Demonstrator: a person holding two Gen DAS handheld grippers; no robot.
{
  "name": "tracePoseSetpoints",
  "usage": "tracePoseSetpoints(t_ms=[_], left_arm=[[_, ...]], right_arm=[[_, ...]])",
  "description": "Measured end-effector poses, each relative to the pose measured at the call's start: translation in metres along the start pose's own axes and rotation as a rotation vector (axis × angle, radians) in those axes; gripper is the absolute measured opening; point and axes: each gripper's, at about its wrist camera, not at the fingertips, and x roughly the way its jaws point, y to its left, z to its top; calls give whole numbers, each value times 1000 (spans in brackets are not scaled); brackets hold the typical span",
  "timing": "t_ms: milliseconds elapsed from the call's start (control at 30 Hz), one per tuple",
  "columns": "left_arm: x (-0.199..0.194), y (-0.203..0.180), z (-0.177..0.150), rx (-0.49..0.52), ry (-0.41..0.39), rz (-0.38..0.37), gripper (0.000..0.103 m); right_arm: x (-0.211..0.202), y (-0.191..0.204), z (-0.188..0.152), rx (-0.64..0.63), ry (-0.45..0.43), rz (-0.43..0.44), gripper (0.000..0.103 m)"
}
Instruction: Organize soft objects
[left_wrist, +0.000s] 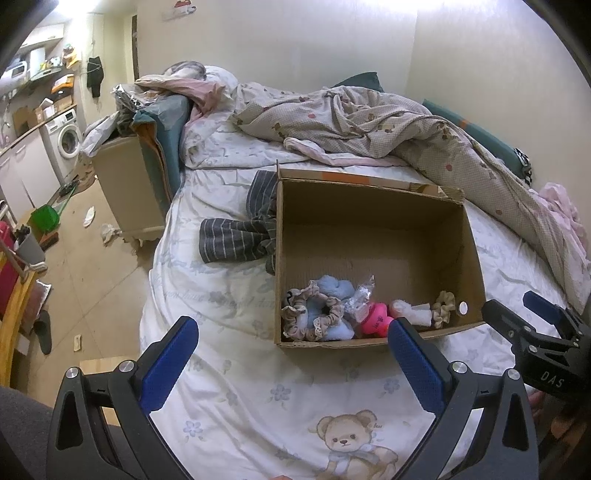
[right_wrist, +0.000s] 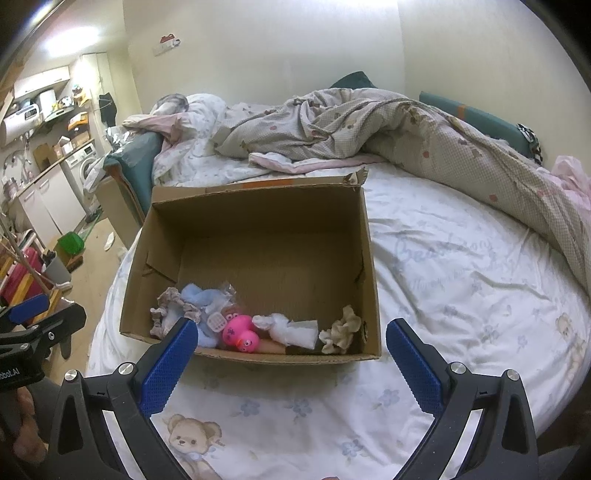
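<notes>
Left tool (left_wrist: 293, 363) spread wide, empty, above the bed (left_wrist: 229, 398). Striped grey cloth (left_wrist: 236, 236) on the sheet, touching the cardboard box (right_wrist: 258, 206) at its left wall. In the box's near end: frilly scrunchie (right_wrist: 166, 314), blue plush (right_wrist: 197, 297), pink ducks (right_wrist: 240, 332), white cloth (right_wrist: 295, 330), beige scrunchie (right_wrist: 341, 328). Right tool (right_wrist: 291, 363) likewise spread, empty.
</notes>
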Motion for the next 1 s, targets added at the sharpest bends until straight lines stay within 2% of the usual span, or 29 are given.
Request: tracePoseSetpoints(t_ms=[1000], left_arm=[[2, 4, 3, -12, 9, -11, 102]], right_arm=[[0, 0, 0, 1, 1, 2, 103]])
